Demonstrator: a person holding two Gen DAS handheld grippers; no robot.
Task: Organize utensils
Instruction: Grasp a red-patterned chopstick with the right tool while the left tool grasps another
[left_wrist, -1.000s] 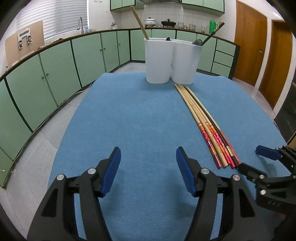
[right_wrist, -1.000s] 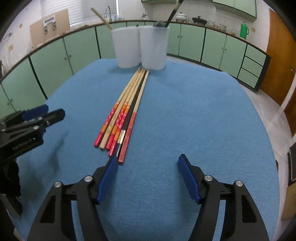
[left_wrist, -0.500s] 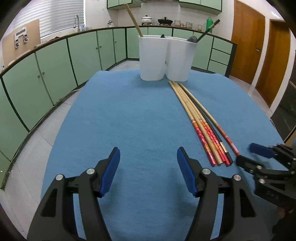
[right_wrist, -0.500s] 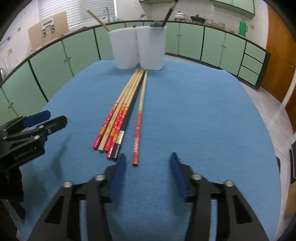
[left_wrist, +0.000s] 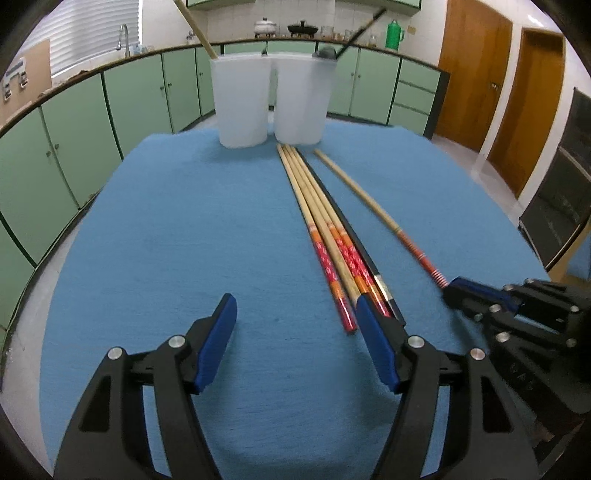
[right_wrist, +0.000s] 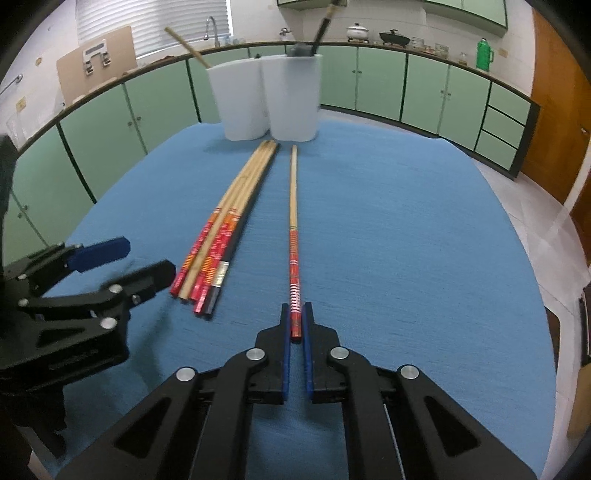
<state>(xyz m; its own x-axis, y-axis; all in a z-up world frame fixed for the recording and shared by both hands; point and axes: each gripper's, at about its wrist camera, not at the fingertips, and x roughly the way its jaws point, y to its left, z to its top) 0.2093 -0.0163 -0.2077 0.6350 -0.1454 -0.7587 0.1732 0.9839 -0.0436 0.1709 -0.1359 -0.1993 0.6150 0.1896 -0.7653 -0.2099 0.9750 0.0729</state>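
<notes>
A kitchen lined with pale green cabinets surrounds a table covered in blue cloth (left_wrist: 155, 236). In the left wrist view, two white utensil holders (left_wrist: 273, 99) stand side by side at the table's far edge, a wooden stick leaning from one and a dark-handled utensil from the other. A bundle of chopsticks (left_wrist: 325, 229) runs from the holders' feet toward the near edge, and a single red-ended chopstick (left_wrist: 373, 199) lies apart toward the right edge. The left gripper (left_wrist: 295, 328) hovers wide open and empty, its right finger just beside the bundle's red ends.

In the right wrist view, the right gripper (right_wrist: 295, 325) has its fingers closed on the red end of the single chopstick (right_wrist: 293, 221), which still lies flat on the cloth. The work looks barely begun: the bundle (right_wrist: 221, 229) remains to be sorted. Bare cloth stretches toward the right edge, leaving free room to lift and swing; the left gripper (right_wrist: 129, 258) crowds the bundle's near end.
</notes>
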